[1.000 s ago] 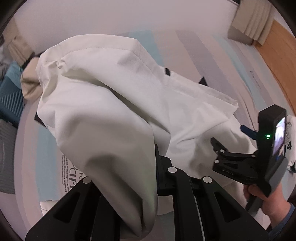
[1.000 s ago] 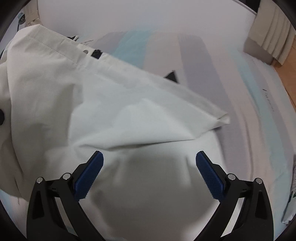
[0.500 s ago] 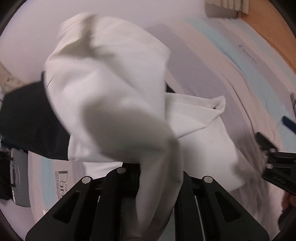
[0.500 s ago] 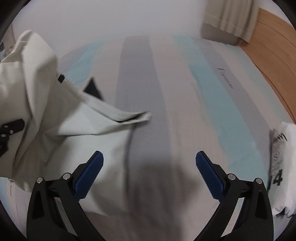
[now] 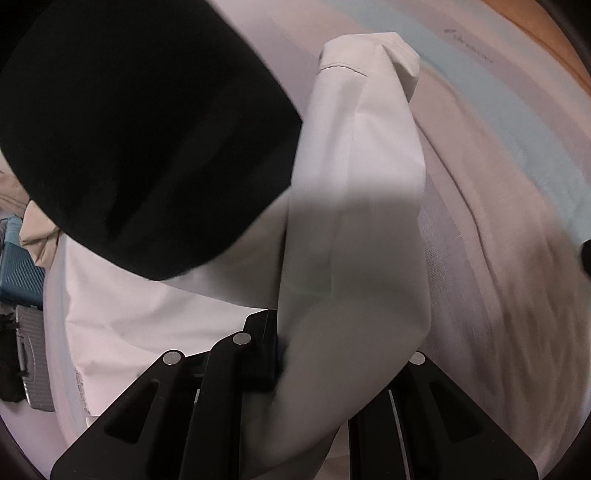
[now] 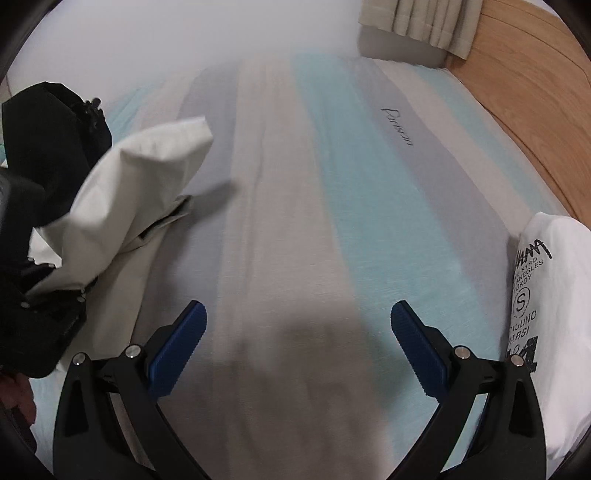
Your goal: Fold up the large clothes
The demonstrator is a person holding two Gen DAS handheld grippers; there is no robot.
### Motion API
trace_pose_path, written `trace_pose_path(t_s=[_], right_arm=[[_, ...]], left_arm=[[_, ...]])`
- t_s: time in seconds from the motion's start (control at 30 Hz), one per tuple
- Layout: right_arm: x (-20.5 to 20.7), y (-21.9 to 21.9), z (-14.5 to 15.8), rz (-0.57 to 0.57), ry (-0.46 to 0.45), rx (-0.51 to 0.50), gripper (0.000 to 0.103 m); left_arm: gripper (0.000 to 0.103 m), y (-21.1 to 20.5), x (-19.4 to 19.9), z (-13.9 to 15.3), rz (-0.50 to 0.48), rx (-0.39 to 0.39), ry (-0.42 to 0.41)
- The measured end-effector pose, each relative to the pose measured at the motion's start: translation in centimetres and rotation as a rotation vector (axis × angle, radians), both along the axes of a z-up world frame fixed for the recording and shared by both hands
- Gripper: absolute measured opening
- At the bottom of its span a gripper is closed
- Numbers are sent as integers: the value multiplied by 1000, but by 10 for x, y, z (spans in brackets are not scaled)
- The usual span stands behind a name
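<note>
A large white garment (image 5: pixel 354 221) with a black lining (image 5: pixel 147 129) hangs in a bunched fold over my left gripper (image 5: pixel 332 350), which is shut on it; the cloth hides the fingertips. In the right wrist view the same garment (image 6: pixel 136 192) trails from the left gripper (image 6: pixel 48 306) down onto the striped bed sheet (image 6: pixel 332 184) at the left. My right gripper (image 6: pixel 295 332) stands open above bare sheet with nothing between its blue pads (image 6: pixel 177 347), apart from the garment.
A folded white printed T-shirt (image 6: pixel 554 295) lies at the bed's right edge. A curtain (image 6: pixel 417 22) and a wooden panel (image 6: pixel 535 110) stand beyond the bed. A blue case (image 5: pixel 18 273) and a grey case (image 5: pixel 33 369) sit off the bed's left side.
The left gripper swept the garment across the bed and lower, and the black lining turned into view. The right gripper slid right, off the white cloth onto bare sheet, still open.
</note>
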State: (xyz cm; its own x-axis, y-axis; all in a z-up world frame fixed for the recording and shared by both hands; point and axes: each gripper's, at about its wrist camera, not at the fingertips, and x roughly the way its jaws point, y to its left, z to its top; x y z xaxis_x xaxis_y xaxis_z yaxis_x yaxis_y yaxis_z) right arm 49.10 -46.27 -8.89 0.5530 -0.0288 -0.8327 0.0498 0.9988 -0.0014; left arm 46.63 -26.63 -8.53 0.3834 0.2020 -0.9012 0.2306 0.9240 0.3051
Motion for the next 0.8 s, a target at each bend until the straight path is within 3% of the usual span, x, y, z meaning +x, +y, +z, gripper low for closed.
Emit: trace_pose_path(t_s=[0.33,0.57,0.67,0.73,0.8], right_arm=[[-1,-28,-12,-29,0,17,96],[-16,-35,-16,-63,14,30,96],[-21,-37,-15,-69,13,27,96],[-23,-38,-12,-77,10,30,96],[-26,-40,-10,-84,8,30,96]], left_arm=[[14,-10,7,-23,-6,59,-9],[19,-8,1,-19,-6,36,-16],[27,-5,-5,-8,14,-20,-18],[44,-15,-6,-2,4,-57,-29],[51,-24,-8,4,-7,-94,-34]])
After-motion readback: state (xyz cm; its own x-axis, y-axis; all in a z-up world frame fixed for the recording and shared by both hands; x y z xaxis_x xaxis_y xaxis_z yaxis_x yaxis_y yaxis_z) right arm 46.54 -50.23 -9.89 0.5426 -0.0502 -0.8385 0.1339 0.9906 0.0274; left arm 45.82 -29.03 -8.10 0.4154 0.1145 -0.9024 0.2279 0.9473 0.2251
